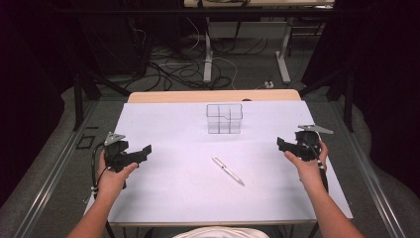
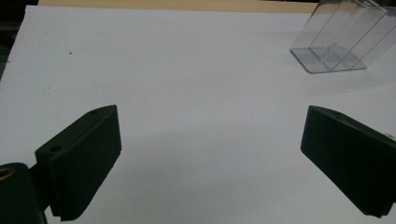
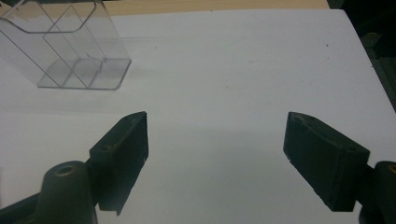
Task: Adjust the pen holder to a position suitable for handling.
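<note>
- A silver pen (image 1: 228,171) lies flat on the white table top (image 1: 173,198), a little toward 5 o'clock from the table's middle in the high view; one end points to about 10 o'clock, the other to about 4 o'clock.
- A clear plastic organizer (image 1: 224,118) with inner dividers stands upright at 12 o'clock from the pen, well apart from it and near the far edge; it looks empty.
- The left gripper (image 1: 143,150) is held at 9 o'clock from the pen, well apart from it. In the left gripper view its ribbed pads (image 2: 86,158) stand wide apart over bare table, with the organizer (image 2: 348,39) at about 1 o'clock.
- The right gripper (image 1: 280,144) sits at about 2 o'clock from the pen, also well apart. In the right gripper view its jaws are spread wide with nothing between them, and the organizer (image 3: 70,46) is at about 11 o'clock.
- Handling, as a judgement: the pen looks light, stiff, smooth and round, so it may roll or slip under a glancing touch.
- The best hold is probably across the barrel near its middle, jaws coming down either side of it and square to its length.
- The organizer is likely light and easily tipped, so its thin walls should not be nudged.
</note>
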The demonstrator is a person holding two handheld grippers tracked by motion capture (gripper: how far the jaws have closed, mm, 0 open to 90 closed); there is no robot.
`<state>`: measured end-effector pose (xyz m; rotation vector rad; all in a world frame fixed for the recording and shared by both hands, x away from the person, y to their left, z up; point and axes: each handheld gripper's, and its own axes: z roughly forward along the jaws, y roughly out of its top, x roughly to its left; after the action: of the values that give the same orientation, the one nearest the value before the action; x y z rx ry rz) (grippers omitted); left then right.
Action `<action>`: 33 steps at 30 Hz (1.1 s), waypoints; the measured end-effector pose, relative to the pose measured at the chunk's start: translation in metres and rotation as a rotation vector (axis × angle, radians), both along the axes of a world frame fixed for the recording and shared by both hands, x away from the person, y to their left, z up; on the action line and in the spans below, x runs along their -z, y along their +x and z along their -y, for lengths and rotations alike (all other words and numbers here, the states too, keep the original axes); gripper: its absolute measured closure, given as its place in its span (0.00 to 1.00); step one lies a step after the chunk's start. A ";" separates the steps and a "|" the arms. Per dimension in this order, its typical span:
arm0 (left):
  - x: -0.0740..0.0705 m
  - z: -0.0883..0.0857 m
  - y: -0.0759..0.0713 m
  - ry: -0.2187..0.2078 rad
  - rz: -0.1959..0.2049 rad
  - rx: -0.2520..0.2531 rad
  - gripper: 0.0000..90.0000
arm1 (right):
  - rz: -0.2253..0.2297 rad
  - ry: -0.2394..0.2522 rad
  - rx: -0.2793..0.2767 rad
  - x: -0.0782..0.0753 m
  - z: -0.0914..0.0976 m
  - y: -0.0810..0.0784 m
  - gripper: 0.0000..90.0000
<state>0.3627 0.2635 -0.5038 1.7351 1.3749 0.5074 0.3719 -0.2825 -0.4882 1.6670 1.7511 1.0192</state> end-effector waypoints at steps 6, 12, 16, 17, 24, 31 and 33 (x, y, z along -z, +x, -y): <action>0.001 -0.001 0.000 -0.007 -0.002 -0.007 0.06 | -0.013 0.013 -0.021 -0.011 -0.010 0.015 0.28; 0.001 -0.002 0.001 -0.007 -0.007 -0.008 0.07 | -0.048 0.003 -0.046 -0.023 -0.026 0.029 0.30; 0.002 -0.003 0.001 -0.008 -0.008 -0.010 0.07 | -0.082 0.017 -0.052 -0.029 -0.032 0.039 0.34; 0.002 -0.003 0.001 -0.007 -0.009 -0.010 0.07 | -0.093 0.020 -0.053 -0.031 -0.034 0.041 0.35; 0.002 -0.003 0.001 -0.007 -0.014 -0.010 0.07 | -0.126 0.029 -0.063 -0.043 -0.046 0.055 0.37; 0.003 -0.003 0.002 -0.011 -0.016 -0.011 0.08 | -0.172 0.046 -0.070 -0.052 -0.059 0.071 0.38; 0.003 -0.003 0.002 -0.010 -0.016 -0.012 0.08 | -0.180 0.044 -0.069 -0.053 -0.062 0.075 0.38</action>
<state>0.3646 0.2662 -0.5071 1.7272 1.3977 0.4930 0.4468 -0.2202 -0.4349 1.7842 1.9260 0.9701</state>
